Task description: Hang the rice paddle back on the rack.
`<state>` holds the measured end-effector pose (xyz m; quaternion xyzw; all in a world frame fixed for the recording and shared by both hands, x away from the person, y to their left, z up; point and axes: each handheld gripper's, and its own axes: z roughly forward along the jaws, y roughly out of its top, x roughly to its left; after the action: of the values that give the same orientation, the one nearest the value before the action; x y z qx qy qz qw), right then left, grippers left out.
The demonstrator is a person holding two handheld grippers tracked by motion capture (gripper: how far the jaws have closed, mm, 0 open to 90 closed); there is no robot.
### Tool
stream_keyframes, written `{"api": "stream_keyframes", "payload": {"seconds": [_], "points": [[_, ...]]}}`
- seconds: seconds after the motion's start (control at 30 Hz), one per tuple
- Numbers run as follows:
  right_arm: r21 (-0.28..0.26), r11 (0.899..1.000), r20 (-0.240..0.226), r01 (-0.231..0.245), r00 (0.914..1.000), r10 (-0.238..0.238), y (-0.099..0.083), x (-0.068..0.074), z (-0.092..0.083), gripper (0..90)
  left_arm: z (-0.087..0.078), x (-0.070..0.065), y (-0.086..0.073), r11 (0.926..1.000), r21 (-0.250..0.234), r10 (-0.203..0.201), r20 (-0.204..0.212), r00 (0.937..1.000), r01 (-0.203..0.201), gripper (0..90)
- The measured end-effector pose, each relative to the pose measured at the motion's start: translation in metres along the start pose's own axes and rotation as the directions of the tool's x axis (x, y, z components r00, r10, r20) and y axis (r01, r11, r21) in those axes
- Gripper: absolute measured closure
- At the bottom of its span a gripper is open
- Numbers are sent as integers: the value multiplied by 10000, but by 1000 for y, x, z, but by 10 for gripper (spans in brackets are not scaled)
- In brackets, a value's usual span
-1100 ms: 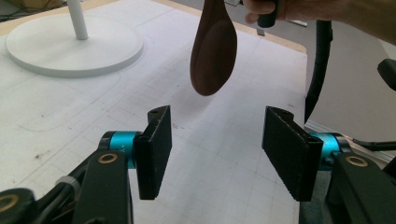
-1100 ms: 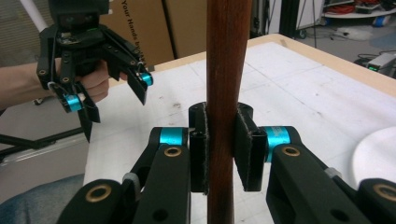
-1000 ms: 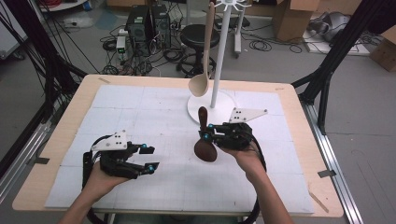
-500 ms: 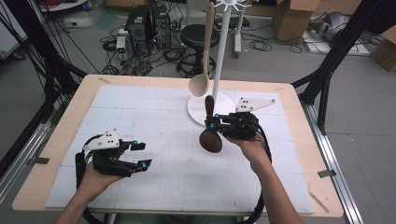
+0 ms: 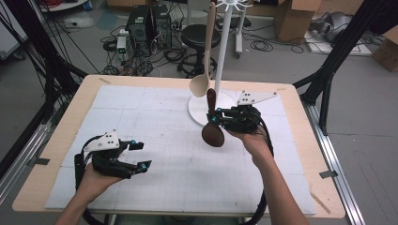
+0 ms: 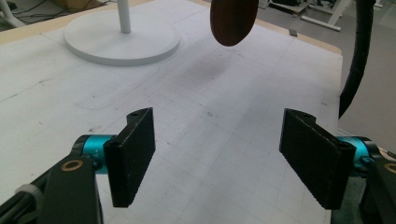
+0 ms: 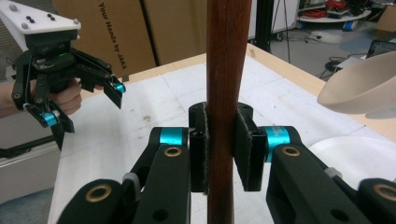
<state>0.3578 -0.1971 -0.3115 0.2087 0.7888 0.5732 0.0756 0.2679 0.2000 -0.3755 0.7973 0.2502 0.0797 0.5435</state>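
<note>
I've got the right gripper (image 5: pixel 215 119) clamped on the handle of the dark wooden spoon (image 5: pixel 212 126), jaws pinching it about midway; in the right gripper view the shaft (image 7: pixel 227 84) runs straight up between the pads. The spoon hangs clear of the table, bowl down, handle tip up, just in front of the white rack base (image 5: pixel 199 108). It looks like solid wood: stiff, light, not fragile, but the finish looks smooth, so I'd expect it to pivot in the pads if I swing fast. A mid-handle grip balances fine; closer to the bowl would cut swing, closer to the tip would free the end for hooking. The left gripper (image 5: pixel 136 158) is released, jaws wide apart, nothing between them, hovering low over the white mat (image 5: pixel 141 112) at my near left, well apart from the spoon. In the way: the rack pole (image 5: pixel 222 56) and the pale wooden spoon (image 5: pixel 204 70) hanging from the rack top (image 5: pixel 229 5), its bowl near my handle tip. I'd guess any lift toward the hooks has to go around that spoon.
</note>
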Motion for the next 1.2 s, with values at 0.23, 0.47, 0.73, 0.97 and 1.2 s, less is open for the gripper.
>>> {"api": "stream_keyframes", "payload": {"seconds": [0.23,0.47,0.73,0.97,1.2], "points": [[-174,9998,-6,-35,10000,35,8,-4,-3,781,1,0,0,9999,100,-3,-93,10000,4,247],[-182,9998,29,-57,10000,57,14,-10,-4,781,1,2,0,9999,51,-134,-165,9998,135,230],[-172,9998,56,131,9999,-130,28,-16,-5,781,1,3,-1,9998,118,-145,-241,9996,148,209],[-209,9996,96,190,9998,-188,36,-18,-3,781,1,3,-1,9998,93,-144,-250,9996,146,203],[-260,9995,-1,172,9999,-172,42,-22,-2,781,1,2,-1,9998,37,-195,-255,9995,196,198]]}}
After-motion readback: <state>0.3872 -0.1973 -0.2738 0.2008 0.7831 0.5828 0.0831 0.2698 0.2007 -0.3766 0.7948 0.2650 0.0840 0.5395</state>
